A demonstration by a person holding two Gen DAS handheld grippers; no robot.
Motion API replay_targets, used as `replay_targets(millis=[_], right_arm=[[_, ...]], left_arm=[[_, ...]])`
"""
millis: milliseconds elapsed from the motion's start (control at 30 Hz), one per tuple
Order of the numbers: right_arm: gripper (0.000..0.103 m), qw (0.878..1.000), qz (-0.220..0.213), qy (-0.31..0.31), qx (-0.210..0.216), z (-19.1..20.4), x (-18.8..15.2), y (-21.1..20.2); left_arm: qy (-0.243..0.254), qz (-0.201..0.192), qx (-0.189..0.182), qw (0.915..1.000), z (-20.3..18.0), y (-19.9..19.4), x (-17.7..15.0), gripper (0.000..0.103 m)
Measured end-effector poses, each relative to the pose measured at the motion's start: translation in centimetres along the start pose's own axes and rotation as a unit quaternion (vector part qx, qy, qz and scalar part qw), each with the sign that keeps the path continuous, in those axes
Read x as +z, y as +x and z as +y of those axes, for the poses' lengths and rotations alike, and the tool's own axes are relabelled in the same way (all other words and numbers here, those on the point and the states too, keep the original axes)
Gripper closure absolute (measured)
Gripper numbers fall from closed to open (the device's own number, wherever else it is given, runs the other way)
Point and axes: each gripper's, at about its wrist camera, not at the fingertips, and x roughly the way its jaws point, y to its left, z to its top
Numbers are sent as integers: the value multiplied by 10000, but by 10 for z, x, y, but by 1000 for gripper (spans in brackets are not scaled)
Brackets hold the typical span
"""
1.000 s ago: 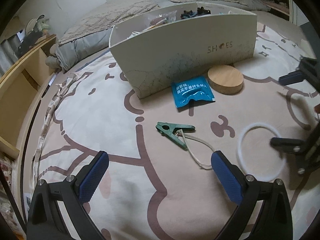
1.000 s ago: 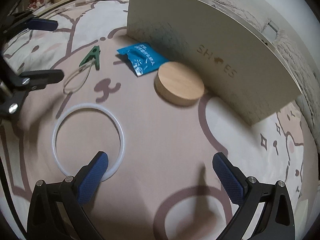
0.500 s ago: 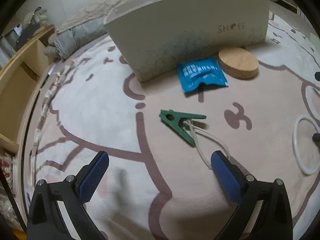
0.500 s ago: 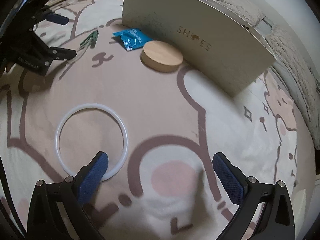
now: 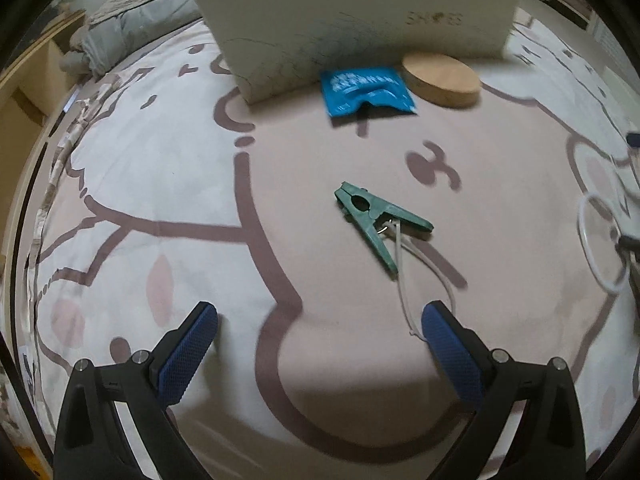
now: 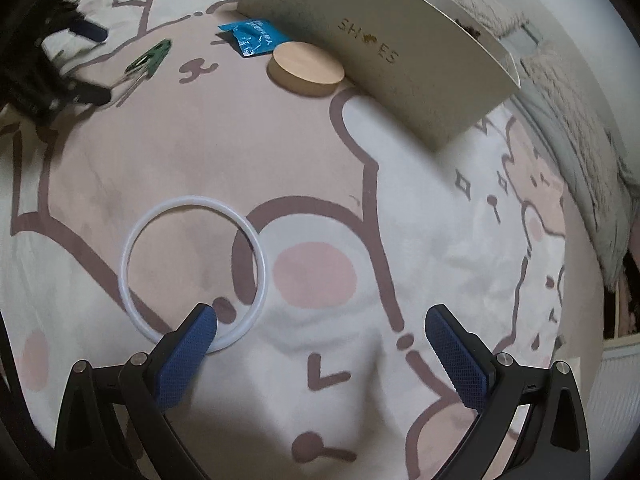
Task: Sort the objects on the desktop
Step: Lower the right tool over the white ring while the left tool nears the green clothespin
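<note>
A green clothes peg (image 5: pixel 378 224) with a white string loop (image 5: pixel 416 280) lies on the cartoon-print blanket, ahead of my open, empty left gripper (image 5: pixel 320 320); the string's end reaches its right finger. A blue packet (image 5: pixel 366 90) and a round wooden lid (image 5: pixel 440 80) lie by a white box marked SHOES (image 5: pixel 360 20). In the right wrist view a white ring (image 6: pixel 192 268) lies flat, its near edge under the left finger of my open, empty right gripper (image 6: pixel 322 322). The peg (image 6: pixel 150 60), packet (image 6: pixel 252 36), lid (image 6: pixel 306 68) and box (image 6: pixel 400 52) lie farther off.
The left gripper (image 6: pixel 60 68) shows at the far left of the right wrist view. The ring (image 5: pixel 600 240) and part of the right gripper show at the right edge of the left wrist view. A grey quilt (image 5: pixel 120 28) lies behind the box. Wooden furniture (image 5: pixel 24 80) stands left.
Both grippers have pulled back and apart. The peg now lies farther ahead of the left gripper. The ring has shifted toward the middle of the right wrist view. Both stay open.
</note>
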Motion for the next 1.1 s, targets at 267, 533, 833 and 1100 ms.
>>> replay_targets(millis=[267,533,833,1100], right_arm=[[0,9995,179,-31,-276,4,-10,0],[0,9889,-927,998,589,-9,-7,-32],[0,9737,-1223,1719,864,14,-19,-25],[0,9780,-1011,1635,809,39,-20,-5]], left_arm=[[709,-68,41,9975,-15,-16,-19,0],[700,-663,-84,9953,-13,-41,-23,0],[-403,-1270,-184,9909,-22,-57,-18,0],[-272,-1131,-209,9930,-43,-41,-15,0]])
